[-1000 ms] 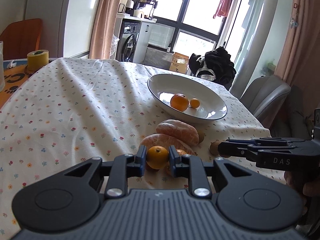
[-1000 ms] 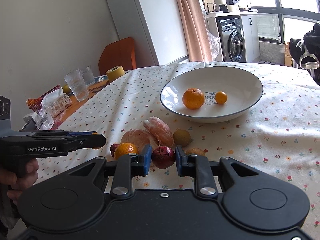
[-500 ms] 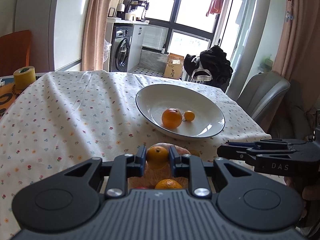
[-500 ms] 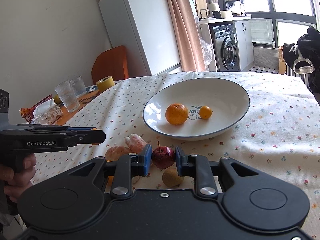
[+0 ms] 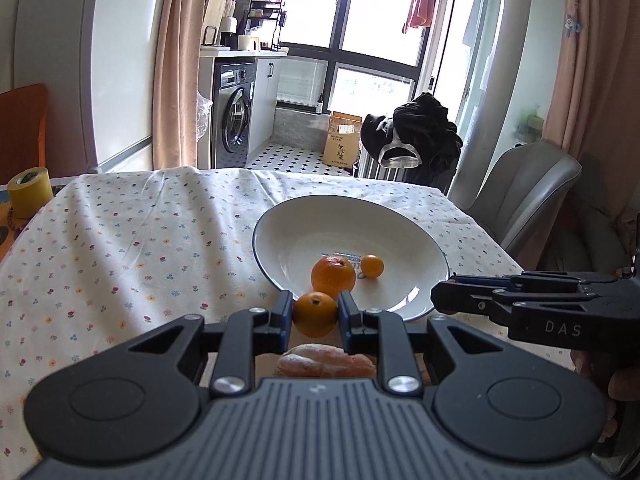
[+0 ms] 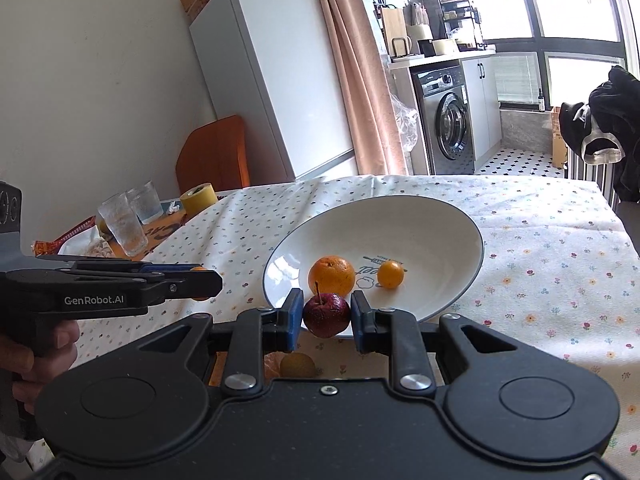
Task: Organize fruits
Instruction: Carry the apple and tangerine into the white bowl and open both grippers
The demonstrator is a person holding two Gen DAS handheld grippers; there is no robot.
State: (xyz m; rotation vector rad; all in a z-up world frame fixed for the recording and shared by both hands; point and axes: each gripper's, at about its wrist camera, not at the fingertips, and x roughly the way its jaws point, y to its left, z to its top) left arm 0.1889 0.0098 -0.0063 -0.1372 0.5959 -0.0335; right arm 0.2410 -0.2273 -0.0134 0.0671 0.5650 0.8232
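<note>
Both grippers have come up off the table and fwd toward the bowl since a sec ago; the loose fruit pile that sat ahead of the fingers now lies low, under and behind them.

Left gripper (image 5: pixel 315 312) is clamped on a small orange (image 5: pixel 315 314), held just short of the near rim of the white bowl (image 5: pixel 400 216). Right gripper (image 6: pixel 325 316) is clamped on a dark red apple (image 6: pixel 326 314), stem up, also at the bowl's near rim. Both fruit are off the cloth.

Bowl sits toward the far-right part of the table (image 5: pixel 120 240), w/ a bigger orange (image 5: pixel 333 276) and a tiny orange fruit (image 5: pixel 372 266) already inside. Left on the cloth near the front edge: a peeled segment-like piece (image 5: pixel 328 362) and a brownish round fruit (image 6: pixel 298 365), partly hidden.

Step in hand, I'd say: carry phase, two fruit at once, pile → bowl. Next move prob needs both pushed on over the rim, lowered close to the bowl floor, clear of the two already there, then fingers opened gently so nothing rolls or knocks. Keep the grippers apart from each other; they're close side by side.
</note>
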